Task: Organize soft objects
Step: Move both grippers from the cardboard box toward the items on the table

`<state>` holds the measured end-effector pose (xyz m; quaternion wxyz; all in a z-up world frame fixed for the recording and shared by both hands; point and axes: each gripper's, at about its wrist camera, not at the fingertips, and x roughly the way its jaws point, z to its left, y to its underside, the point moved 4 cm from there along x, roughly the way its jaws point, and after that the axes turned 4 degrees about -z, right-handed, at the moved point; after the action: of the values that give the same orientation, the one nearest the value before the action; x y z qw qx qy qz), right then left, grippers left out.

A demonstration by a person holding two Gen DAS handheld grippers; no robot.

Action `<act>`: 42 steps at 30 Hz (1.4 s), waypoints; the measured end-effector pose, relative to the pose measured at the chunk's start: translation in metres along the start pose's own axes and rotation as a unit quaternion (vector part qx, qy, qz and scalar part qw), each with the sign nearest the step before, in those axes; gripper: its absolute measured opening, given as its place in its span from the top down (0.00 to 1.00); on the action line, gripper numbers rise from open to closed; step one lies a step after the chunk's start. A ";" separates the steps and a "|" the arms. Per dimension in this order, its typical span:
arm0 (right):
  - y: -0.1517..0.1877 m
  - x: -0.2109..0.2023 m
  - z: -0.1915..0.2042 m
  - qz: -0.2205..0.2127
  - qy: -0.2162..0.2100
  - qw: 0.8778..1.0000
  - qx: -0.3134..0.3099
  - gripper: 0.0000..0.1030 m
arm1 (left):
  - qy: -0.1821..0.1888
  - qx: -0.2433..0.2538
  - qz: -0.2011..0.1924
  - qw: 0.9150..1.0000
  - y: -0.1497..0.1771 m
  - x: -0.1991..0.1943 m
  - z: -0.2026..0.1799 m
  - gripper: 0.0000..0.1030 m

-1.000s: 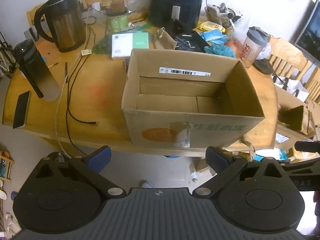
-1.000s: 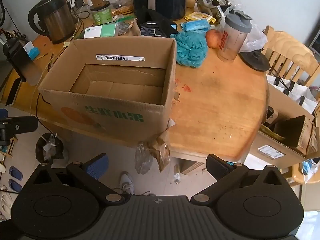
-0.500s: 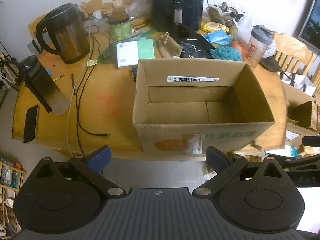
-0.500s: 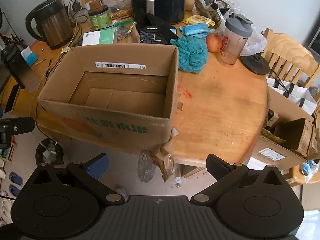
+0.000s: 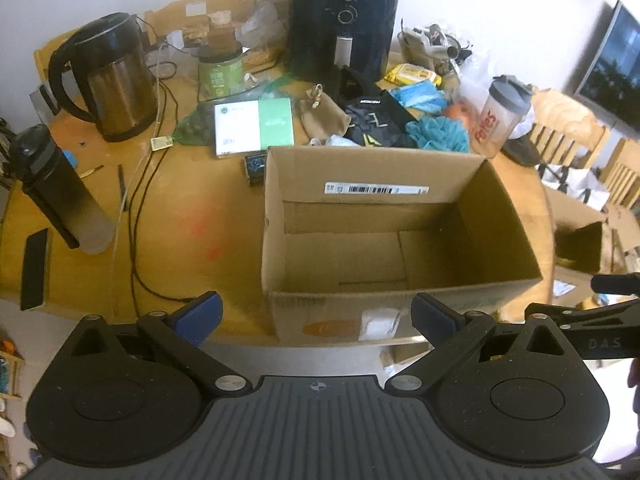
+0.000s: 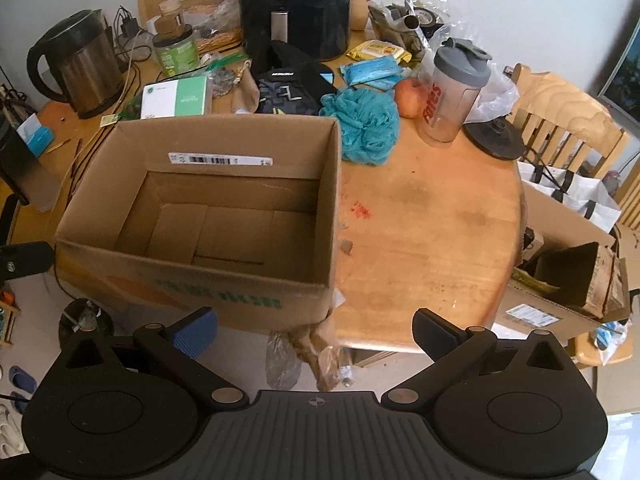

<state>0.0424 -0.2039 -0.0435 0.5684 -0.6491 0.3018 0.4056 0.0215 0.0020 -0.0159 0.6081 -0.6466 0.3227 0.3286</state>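
Hovering off the near edge of the table [image 6: 432,216], both grippers hang wide open with nothing between their fingers: the left gripper [image 5: 316,312] faces the box [image 5: 380,184] head-on, the right gripper [image 6: 314,326] looks past the box's right corner. The box stands empty, mouth up, near the front edge, its long axis running left to right. The soft things lie beyond its far wall: a teal puff [image 6: 366,126] just past the back-right corner, a dark fabric bag [image 6: 294,90] beside it to the left, and a tan pouch [image 5: 322,118] further left again. As I judge it, the puff is the right gripper's job, since the bare wood to the right of the box gives it an open lane forward, while the left would have to reach over the box or round it (the pouch would suit it better). Clutter crowds the far half: a kettle [image 5: 114,84], an air fryer [image 6: 298,4], a shaker bottle [image 6: 452,92] and an apple [image 6: 410,98] close by the puff, so a careless sweep could knock the bottle. Chairs stand to the right, and another carton sits low there.
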 end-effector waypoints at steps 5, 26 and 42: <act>-0.007 0.005 -0.003 -0.006 0.010 1.000 0.004 0.00 | 0.014 0.002 0.002 1.000 -0.009 0.008 0.007 0.00; -0.039 0.011 -0.048 -0.047 0.016 0.994 0.094 0.00 | 0.069 0.022 -0.021 0.997 -0.043 0.033 0.043 0.00; -0.090 0.041 -0.090 -0.084 0.040 0.993 0.075 0.00 | 0.026 0.017 -0.021 0.999 -0.061 0.049 0.063 0.00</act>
<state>0.1557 -0.2741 -0.0325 0.6351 -0.6435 0.2977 0.3064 0.0978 0.0675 -0.0240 0.6175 -0.6509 0.3302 0.2931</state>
